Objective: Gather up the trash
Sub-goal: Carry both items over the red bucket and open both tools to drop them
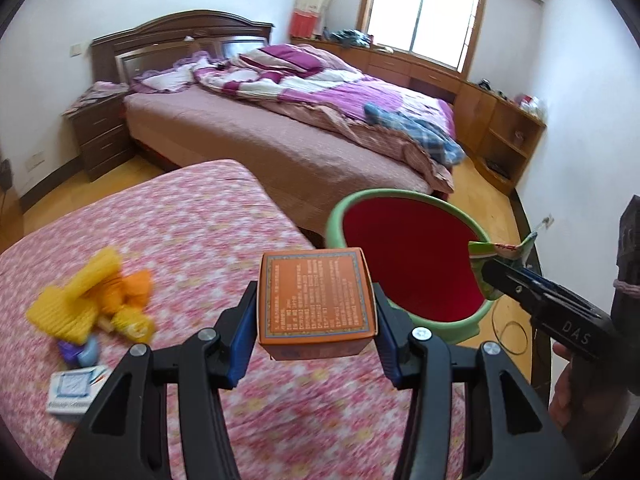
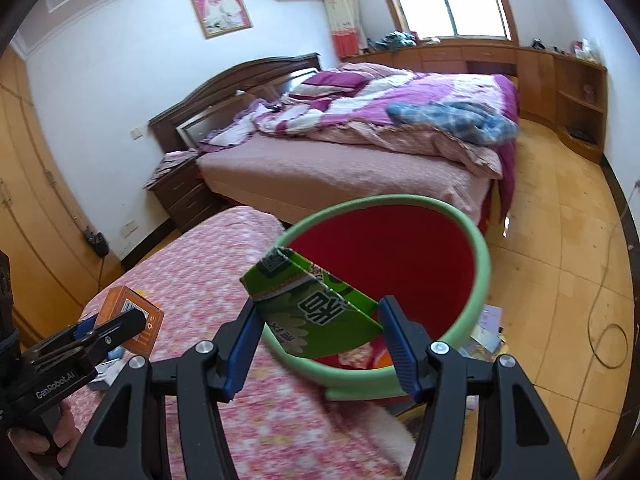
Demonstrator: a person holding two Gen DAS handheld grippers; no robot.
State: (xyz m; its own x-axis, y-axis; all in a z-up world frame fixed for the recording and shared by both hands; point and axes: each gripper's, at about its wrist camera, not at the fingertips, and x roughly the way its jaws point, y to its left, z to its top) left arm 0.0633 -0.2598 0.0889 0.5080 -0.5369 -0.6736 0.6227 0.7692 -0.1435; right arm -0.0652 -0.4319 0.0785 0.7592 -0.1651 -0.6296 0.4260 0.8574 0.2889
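My left gripper (image 1: 316, 312) is shut on an orange box (image 1: 316, 300) and holds it above the pink floral cloth, just left of a red bin with a green rim (image 1: 400, 196). My right gripper (image 2: 318, 328) is shut on a flattened green carton (image 2: 316, 312) over the bin's near rim (image 2: 360, 380). In the left wrist view the right gripper (image 1: 490, 270) shows at the right with the green carton (image 1: 480, 268). In the right wrist view the left gripper (image 2: 116, 328) holds the orange box (image 2: 134, 308) at the lower left.
A yellow wrapper heap (image 1: 92, 296), a purple-blue item (image 1: 80, 352) and a small white box (image 1: 74, 392) lie on the floral table (image 1: 200, 220). A large bed (image 1: 280, 132) stands behind. Wooden cabinets (image 1: 508, 132) line the right wall. A cable (image 2: 608, 340) lies on the floor.
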